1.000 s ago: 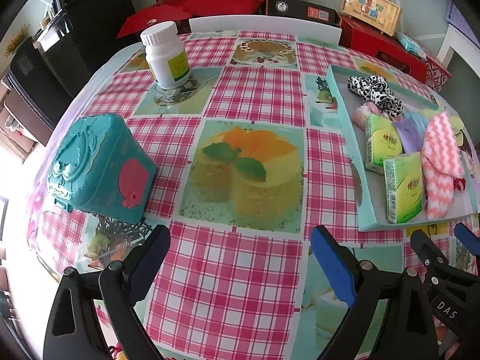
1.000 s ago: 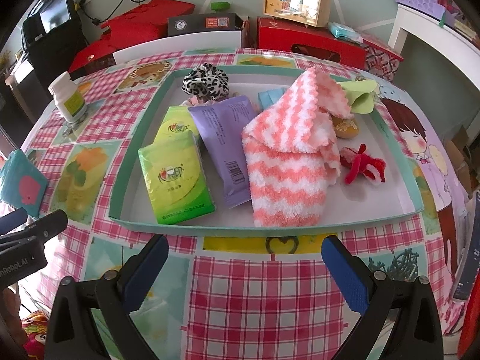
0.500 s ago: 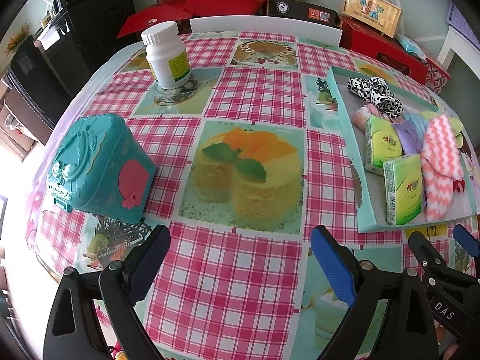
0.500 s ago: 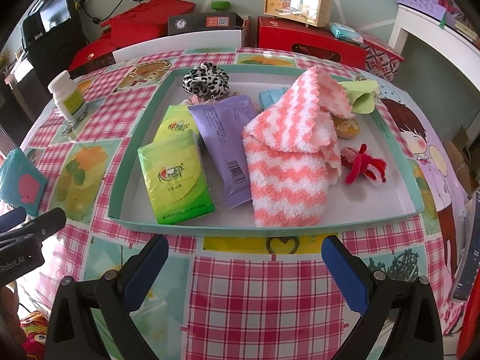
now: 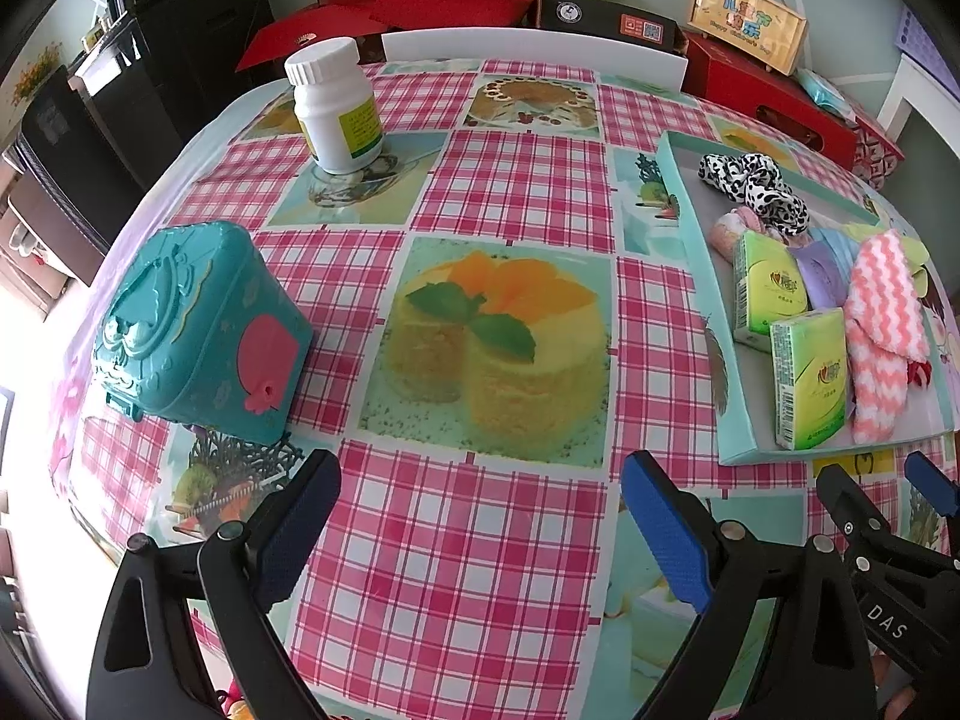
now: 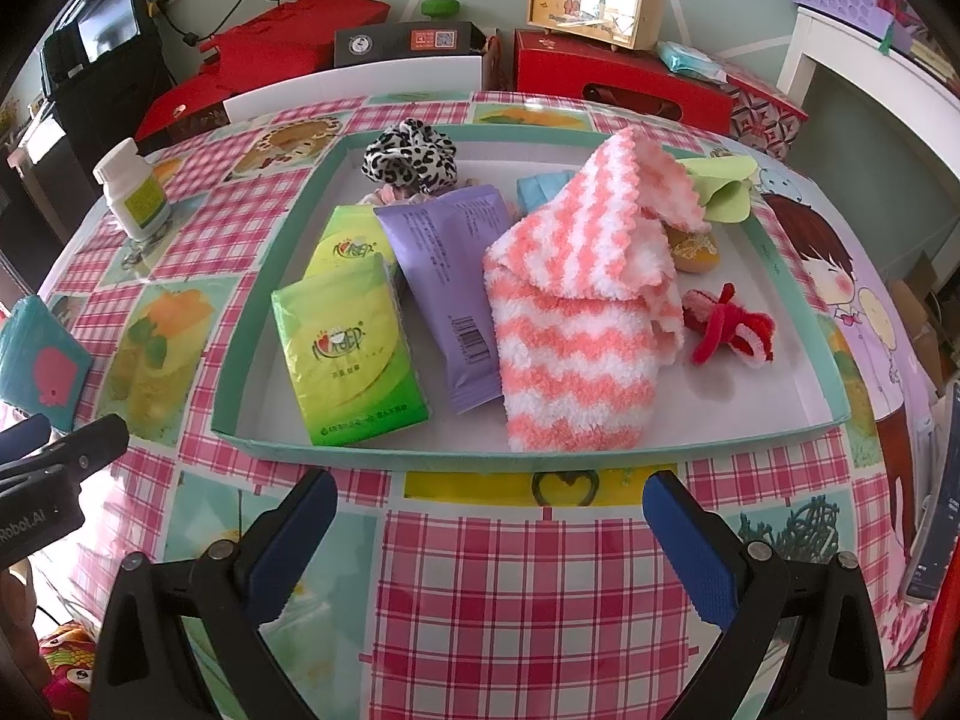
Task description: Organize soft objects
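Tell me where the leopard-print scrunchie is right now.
The leopard-print scrunchie lies at the far left corner of the tray in the right wrist view, just beyond the purple packet.

- Tablecloth point(image 5: 480, 540): glossy, smooth plastic.
- Striped sock point(image 6: 570, 324): fluffy, rough cloth.
- Tissue packs point(image 6: 351, 354): shiny plastic wrap.
- Teal box point(image 5: 198, 330): glossy moulded plastic.
- Bottle point(image 5: 336, 108): smooth white plastic.

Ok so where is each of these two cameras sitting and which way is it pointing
Left wrist: on the open left gripper, facing the checked table, teal box and white bottle; right gripper at its edge.
Right wrist: on the open right gripper, facing the tray of soft items.
Shared: tray, bottle, box, striped sock.
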A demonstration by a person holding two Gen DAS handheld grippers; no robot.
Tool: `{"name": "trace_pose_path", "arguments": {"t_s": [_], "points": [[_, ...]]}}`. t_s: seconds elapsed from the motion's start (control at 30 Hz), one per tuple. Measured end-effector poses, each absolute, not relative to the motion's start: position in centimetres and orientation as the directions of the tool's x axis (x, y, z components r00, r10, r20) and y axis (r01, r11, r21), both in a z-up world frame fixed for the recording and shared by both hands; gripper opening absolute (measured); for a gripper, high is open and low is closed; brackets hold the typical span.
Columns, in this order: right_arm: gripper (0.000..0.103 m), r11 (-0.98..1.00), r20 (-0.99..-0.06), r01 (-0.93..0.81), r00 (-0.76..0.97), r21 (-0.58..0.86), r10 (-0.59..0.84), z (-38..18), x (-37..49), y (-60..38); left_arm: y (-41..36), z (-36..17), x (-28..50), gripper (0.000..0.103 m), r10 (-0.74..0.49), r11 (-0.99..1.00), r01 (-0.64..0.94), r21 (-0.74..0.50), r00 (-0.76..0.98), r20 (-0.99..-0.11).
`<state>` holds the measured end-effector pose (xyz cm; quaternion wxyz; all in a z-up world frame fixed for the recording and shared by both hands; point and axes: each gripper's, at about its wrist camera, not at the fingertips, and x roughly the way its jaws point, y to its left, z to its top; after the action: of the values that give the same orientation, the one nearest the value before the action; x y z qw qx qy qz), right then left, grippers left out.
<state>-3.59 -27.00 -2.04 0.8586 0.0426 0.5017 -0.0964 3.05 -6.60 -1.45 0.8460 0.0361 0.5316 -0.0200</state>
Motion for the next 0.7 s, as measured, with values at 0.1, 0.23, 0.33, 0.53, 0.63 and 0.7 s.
{"name": "trace_pose_path", "arguments": {"t_s": [0.1, 0.23, 0.33, 0.53, 0.63, 0.7], "points": [[0.103, 0.978, -0.871, 0.208, 0.476, -0.025, -0.123, -2.06, -3.56, -27.00, -6.61, -1.43, 3.07, 0.095, 0.004, 0.997, 0.072, 0.039, 0.433, -0.901], [0.103, 0.978, -0.872, 0.208, 0.473, -0.027, -0.125, -2.16, -3.58, -26.94, -6.50, -1.49, 3.07, 0.095, 0.002, 0.997, 0.071, 0.037, 0.434, -0.901], [0.103, 0.977, -0.872, 0.209, 0.473, -0.027, -0.125, -2.20, -3.57, -26.92, -6.53, -1.51, 3.04, 0.095, 0.002, 0.997, 0.072, 0.037, 0.434, -0.901], [0.103, 0.977, -0.872, 0.212, 0.474, -0.024, -0.125, -2.25, -3.63, -27.00, -6.58, -1.51, 3.04, 0.095, 0.002, 0.997, 0.071, 0.037, 0.433, -0.901], [0.103, 0.977, -0.874, 0.214, 0.470, -0.025, -0.126, -2.34, -3.63, -27.03, -6.58, -1.50, 3.07, 0.095, 0.001, 0.997, 0.072, 0.036, 0.432, -0.902], [0.103, 0.976, -0.874, 0.215, 0.469, -0.026, -0.126, -2.38, -3.62, -27.03, -6.57, -1.49, 3.05, 0.095, 0.000, 0.997, 0.073, 0.035, 0.431, -0.902]]}}
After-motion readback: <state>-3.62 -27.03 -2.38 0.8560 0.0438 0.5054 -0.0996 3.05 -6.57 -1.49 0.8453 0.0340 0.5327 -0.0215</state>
